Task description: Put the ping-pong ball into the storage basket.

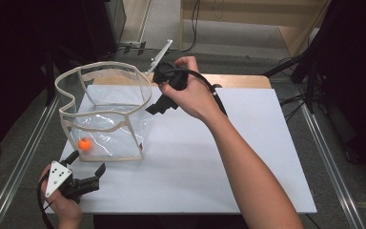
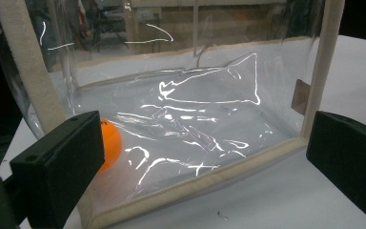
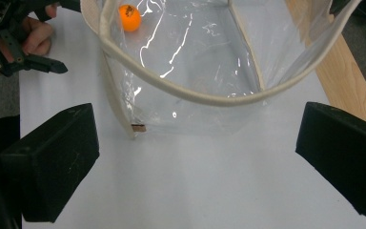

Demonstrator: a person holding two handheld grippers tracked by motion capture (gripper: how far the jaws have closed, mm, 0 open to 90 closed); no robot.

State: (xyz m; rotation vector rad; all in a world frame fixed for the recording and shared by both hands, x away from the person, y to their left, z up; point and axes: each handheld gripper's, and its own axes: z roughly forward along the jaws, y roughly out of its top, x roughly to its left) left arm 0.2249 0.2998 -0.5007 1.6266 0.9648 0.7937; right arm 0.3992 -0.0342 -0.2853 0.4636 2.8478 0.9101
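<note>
One clear plastic bag with cream fabric trim (image 1: 106,112) stood open-topped on the white worktop (image 1: 209,157), a small orange ball (image 1: 84,143) lying inside at its near-left bottom corner. Left gripper (image 1: 86,172), jaws spread and empty, sat just before the bag's near edge. Right gripper (image 1: 158,106), jaws likewise released, hung beside the bag's right rim.

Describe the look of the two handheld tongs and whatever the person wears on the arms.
Both tongs are black with blocky rectangular jaws. The left tongs carry a grey three-cornered plate with dark dots; a black cable trails from the right tongs. The forearms are bare, with no sleeves visible.
</note>
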